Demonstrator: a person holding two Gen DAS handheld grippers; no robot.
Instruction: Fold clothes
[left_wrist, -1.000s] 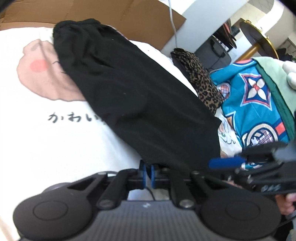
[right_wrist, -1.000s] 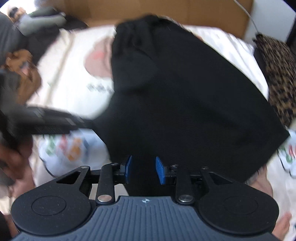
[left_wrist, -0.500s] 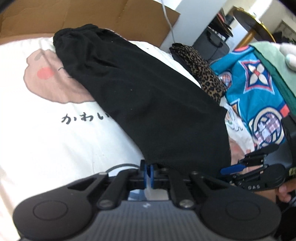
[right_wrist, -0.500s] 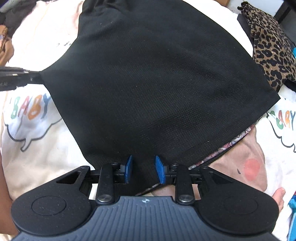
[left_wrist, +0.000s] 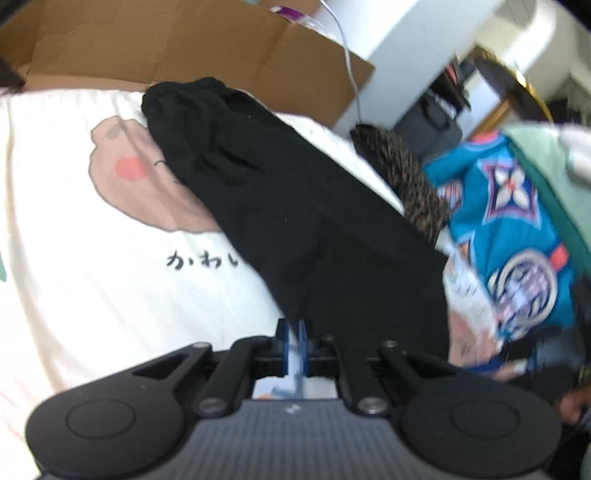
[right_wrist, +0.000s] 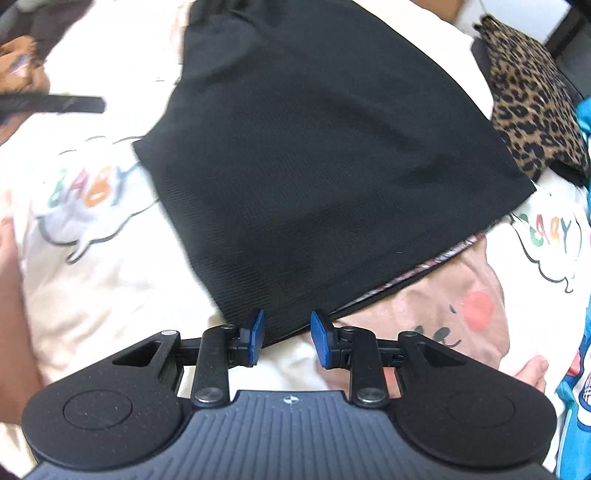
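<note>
One black garment (right_wrist: 325, 147), cartoon-print sheet (right_wrist: 110, 280)

Both views are brightly and evenly lit, and the white bedsheet (left_wrist: 74, 277) is washed out to glare to the left of the black garment (left_wrist: 314, 221), whose folds are swallowed in flat darkness. Motion blur is seen to the right of that garment in the left wrist view, over the blue patterned cloth (left_wrist: 517, 240), and to its left in the right wrist view. Straight lines are bent by fisheye distortion towards every edge.
</note>
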